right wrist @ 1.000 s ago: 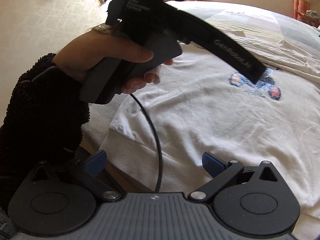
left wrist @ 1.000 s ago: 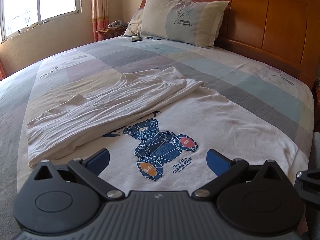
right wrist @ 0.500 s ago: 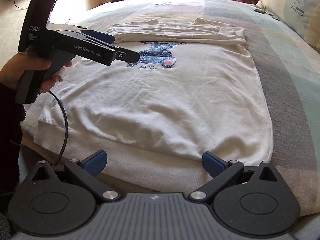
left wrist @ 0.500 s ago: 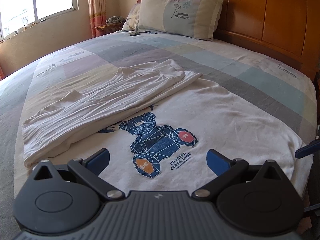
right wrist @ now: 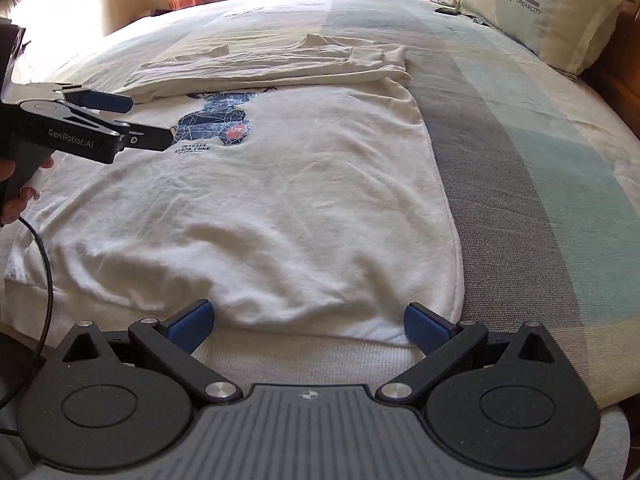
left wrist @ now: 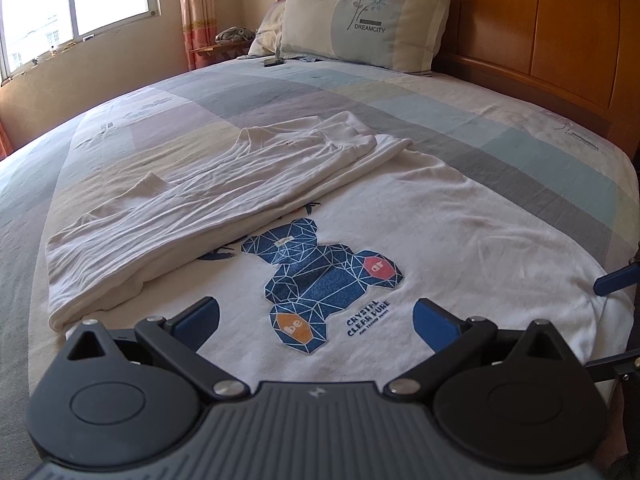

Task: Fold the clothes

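White sweatshirt (right wrist: 280,200) flat on bed (right wrist: 540,160), sleeves folded across at 12 o'clock (bear print showing). Left gripper (left wrist: 316,316) and right gripper (right wrist: 306,320): jaws apart, empty.

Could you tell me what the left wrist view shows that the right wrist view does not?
Only the left wrist view shows the window and the wooden headboard. Only the right wrist view shows the sweatshirt's ribbed hem and the hand holding the left gripper. Both show the white sweatshirt with its bear print, and the pillow.
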### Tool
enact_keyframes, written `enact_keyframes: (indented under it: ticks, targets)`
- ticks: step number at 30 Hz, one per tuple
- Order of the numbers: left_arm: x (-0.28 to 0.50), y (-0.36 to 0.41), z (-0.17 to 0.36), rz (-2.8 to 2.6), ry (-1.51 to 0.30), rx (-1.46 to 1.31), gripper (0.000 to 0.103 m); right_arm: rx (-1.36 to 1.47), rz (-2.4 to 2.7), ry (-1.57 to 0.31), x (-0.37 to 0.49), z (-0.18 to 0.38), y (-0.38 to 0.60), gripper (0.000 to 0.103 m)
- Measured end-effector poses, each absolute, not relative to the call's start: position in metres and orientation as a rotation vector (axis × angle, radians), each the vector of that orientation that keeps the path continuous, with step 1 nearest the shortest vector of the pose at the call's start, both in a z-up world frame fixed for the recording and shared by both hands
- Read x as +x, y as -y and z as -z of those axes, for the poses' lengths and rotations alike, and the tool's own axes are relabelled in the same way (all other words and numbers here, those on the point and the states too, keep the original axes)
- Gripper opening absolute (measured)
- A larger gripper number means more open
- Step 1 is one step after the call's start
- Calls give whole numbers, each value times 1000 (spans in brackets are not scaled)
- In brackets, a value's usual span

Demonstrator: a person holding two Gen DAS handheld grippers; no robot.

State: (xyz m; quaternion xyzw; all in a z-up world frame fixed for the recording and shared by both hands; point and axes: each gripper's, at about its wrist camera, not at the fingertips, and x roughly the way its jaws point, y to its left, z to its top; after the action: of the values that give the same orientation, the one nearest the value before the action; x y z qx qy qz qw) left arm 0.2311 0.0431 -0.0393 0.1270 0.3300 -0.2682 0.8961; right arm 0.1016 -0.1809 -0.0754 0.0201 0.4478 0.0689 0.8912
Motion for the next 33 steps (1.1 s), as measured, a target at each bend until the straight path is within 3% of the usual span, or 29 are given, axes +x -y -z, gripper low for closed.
enact_keyframes:
  ticks: [18, 21, 27, 33]
  targets:
    - [144, -13, 3, 557, -641, 172, 102, -77, -177, -807, 85, 91, 172, 103]
    - [140, -10, 14, 543, -653, 152, 102, -84, -194, -774, 80, 93, 174, 103]
    - [143, -15, 68, 408, -858, 77, 102, -96, -238, -722, 67, 96, 178, 103]
    - [108, -38, 75, 402, -787, 51, 102, -109, -289, -685, 59, 99, 184, 103]
